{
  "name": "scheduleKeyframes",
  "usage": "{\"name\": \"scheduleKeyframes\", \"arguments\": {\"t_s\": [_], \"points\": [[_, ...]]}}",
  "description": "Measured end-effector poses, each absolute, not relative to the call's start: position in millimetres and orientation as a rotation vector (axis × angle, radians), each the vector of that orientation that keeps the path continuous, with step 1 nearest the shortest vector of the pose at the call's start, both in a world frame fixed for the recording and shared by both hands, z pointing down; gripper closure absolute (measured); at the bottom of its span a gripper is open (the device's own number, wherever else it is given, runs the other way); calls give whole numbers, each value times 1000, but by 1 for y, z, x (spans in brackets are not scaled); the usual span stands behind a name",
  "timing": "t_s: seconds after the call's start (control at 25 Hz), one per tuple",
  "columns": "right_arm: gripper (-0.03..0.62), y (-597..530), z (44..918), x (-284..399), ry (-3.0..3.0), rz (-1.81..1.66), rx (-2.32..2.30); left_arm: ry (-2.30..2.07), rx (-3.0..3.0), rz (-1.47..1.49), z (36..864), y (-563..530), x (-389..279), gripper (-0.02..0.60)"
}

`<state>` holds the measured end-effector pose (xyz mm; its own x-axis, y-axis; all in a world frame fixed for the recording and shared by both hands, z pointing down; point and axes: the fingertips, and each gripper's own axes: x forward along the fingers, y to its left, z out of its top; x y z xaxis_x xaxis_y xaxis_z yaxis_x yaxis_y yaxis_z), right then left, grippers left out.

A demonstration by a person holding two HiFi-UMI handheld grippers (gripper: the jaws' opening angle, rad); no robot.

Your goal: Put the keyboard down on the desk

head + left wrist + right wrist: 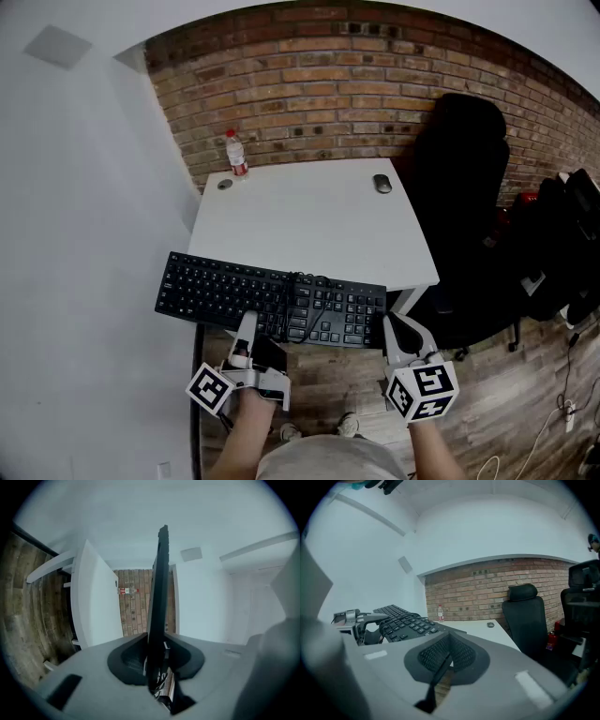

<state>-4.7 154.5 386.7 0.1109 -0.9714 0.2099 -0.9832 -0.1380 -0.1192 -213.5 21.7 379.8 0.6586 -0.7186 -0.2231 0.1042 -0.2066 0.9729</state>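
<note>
You have the black full-size keyboard pinched by its near long edge in your left gripper; in the left gripper view the board runs edge-on straight between the pads, which are clamped on it, so this one hand carries the weight. The grip sits left of the middle, probably to keep the long board from drooping too far at either end.

Your right gripper hangs just beside the keyboard's right near corner; its jaws are pressed together on nothing, so it carries no load and seems only to stand by.

The keyboard overlaps the front edge of the white rectangular desk, its near half out over the floor, its dark cable looped on the keys; from the right gripper view it looks raised and tilted, not yet laid flat. The clear plastic bottle with a red label and the small dark mouse stand near the far edge, well apart from it, leaving bare top to land on.
</note>
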Motion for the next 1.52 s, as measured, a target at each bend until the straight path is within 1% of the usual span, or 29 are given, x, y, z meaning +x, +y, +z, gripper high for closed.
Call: {"name": "scheduleKeyframes", "arguments": {"t_s": [0.96, 1.2, 1.52], "points": [[585, 171, 395, 50, -2129, 370, 2273, -563, 1588, -862, 389, 52, -172, 503], [585, 155, 406, 62, -2124, 374, 2264, -561, 1572, -868, 402, 37, -158, 503], [585, 111, 413, 87, -2096, 387, 2265, -555, 1557, -864, 411, -11, -134, 503]]}}
